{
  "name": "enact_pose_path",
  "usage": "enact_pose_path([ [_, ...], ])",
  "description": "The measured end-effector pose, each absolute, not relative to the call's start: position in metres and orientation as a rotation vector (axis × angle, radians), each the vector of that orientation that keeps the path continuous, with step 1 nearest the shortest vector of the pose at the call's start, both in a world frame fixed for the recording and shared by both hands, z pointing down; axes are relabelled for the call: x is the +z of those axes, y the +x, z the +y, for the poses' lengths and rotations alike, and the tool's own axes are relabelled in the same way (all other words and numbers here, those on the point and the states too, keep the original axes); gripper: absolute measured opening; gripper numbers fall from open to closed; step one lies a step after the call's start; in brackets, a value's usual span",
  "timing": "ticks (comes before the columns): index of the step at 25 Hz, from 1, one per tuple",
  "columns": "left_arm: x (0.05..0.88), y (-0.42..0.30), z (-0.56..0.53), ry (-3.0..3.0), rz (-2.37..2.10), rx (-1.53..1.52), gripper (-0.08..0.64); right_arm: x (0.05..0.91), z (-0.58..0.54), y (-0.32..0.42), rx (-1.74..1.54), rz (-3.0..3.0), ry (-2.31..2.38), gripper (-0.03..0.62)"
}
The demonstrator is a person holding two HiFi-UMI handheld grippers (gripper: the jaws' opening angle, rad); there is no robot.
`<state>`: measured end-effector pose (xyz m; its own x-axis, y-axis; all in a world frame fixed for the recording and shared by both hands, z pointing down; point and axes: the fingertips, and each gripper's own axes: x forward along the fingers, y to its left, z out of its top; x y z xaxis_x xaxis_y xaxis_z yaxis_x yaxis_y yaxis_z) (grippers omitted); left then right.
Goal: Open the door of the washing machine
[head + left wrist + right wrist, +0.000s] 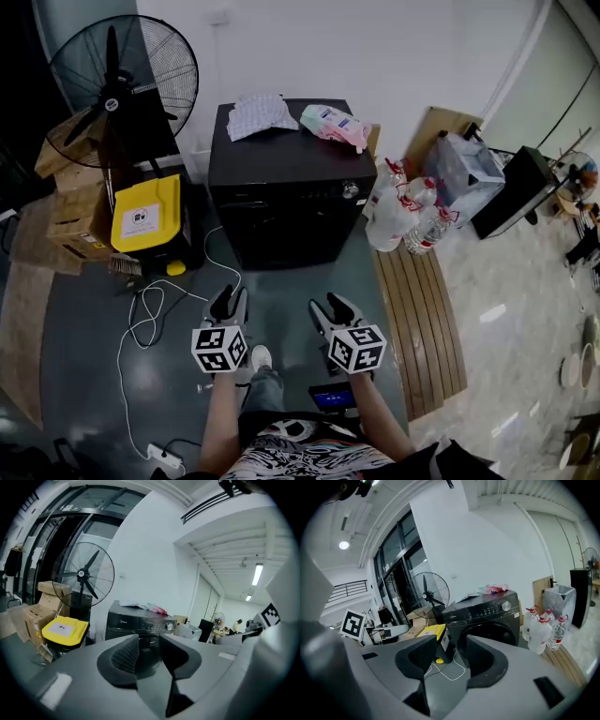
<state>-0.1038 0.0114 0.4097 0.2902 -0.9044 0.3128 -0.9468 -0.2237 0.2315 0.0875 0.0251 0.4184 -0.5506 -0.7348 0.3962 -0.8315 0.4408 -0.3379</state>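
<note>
The black front-loading washing machine (286,187) stands against the white wall, its round door (488,638) shut. The machine (140,619) also shows in the left gripper view beyond the jaws. Both grippers hover over the grey floor a short way in front of the machine, touching nothing. My left gripper (228,305) is open, with nothing between its jaws (149,641). To its right, my right gripper (330,309) is open too and holds nothing (451,644). A white patterned cloth (258,114) and a pink pack (334,125) lie on top of the machine.
A standing fan (122,70), cardboard boxes (70,220) and a yellow-lidded bin (147,214) stand left of the machine. White cable (150,309) loops on the floor. Water bottles (403,216) and a wooden slat pallet (422,319) are on the right.
</note>
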Motion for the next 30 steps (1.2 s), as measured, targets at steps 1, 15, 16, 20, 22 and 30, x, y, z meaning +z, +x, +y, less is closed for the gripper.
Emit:
enact_pose_path([
  [1, 0.416, -0.111, -0.008, 2.208, -1.637, 0.179, 0.132, 0.424, 0.006, 0.078, 0.756, -2.473, 1.389, 0.187],
  [15, 0.543, -0.162, -0.166, 2.283, -1.371, 0.393, 0.143, 0.504, -0.152, 0.015, 0.849, -2.254, 1.494, 0.198],
  [16, 0.554, -0.163, -0.173, 2.279, -1.361, 0.405, 0.143, 0.51, -0.157, 0.015, 0.853, -2.248, 1.494, 0.198],
  [20, 0.592, -0.162, -0.198, 2.28, -1.328, 0.445, 0.146, 0.532, -0.171, 0.015, 0.857, -2.232, 1.476, 0.198],
  [22, 0.607, -0.159, -0.207, 2.29, -1.309, 0.47, 0.147, 0.542, -0.174, 0.014, 0.858, -2.223, 1.462, 0.198],
  [30, 0.66, -0.154, -0.242, 2.299, -1.255, 0.53, 0.166, 0.583, -0.181, 0.012, 0.904, -2.183, 1.45, 0.196],
])
